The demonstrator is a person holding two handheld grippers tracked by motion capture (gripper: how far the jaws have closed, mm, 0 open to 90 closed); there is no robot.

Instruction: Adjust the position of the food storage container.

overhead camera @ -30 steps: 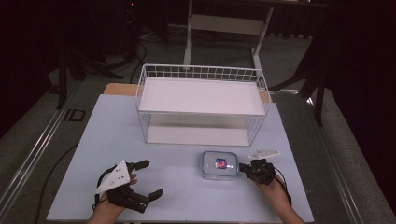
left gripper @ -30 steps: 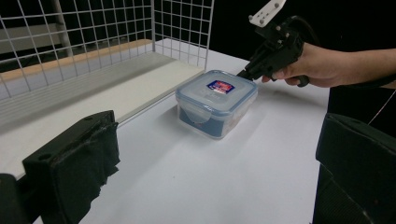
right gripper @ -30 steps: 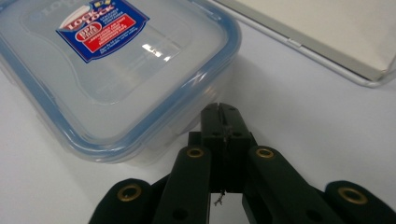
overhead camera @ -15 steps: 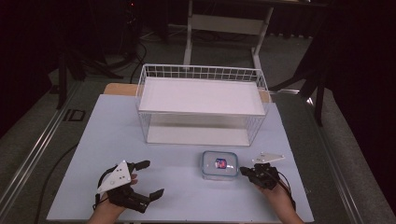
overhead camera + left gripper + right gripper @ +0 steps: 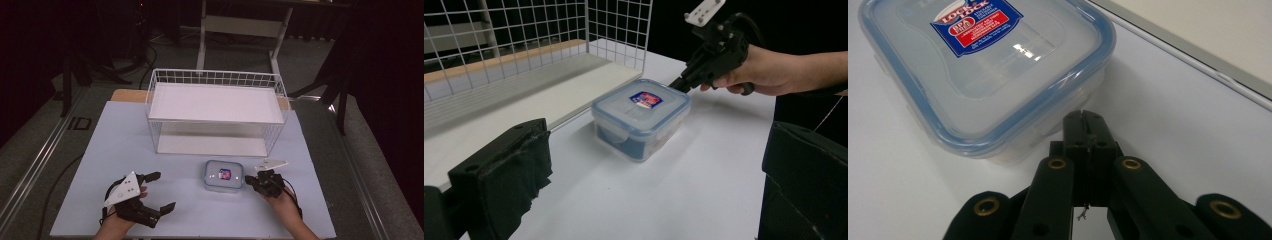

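Observation:
A clear plastic container point(image 5: 223, 176) with a blue-rimmed lid and a red and blue label sits on the white table, just in front of the wire basket. In the left gripper view, the container point(image 5: 641, 112) lies ahead with its lid on. My right gripper point(image 5: 248, 180) is shut, its tips at the container's right side. In the right gripper view, my right gripper point(image 5: 1084, 120) has its jaws pressed together right against the container point(image 5: 983, 65), under the lid rim. My left gripper point(image 5: 162, 190) stands open at the front left, empty and well clear of the container.
A white wire basket point(image 5: 216, 80) with a shelf board stands across the back middle of the table. Its mesh wall point(image 5: 524, 30) is close behind the container. A metal stand and dark floor lie beyond the table point(image 5: 125, 145).
My right gripper has shifted slightly beside the container, ending a little closer to it. The left gripper and the container have stayed put.

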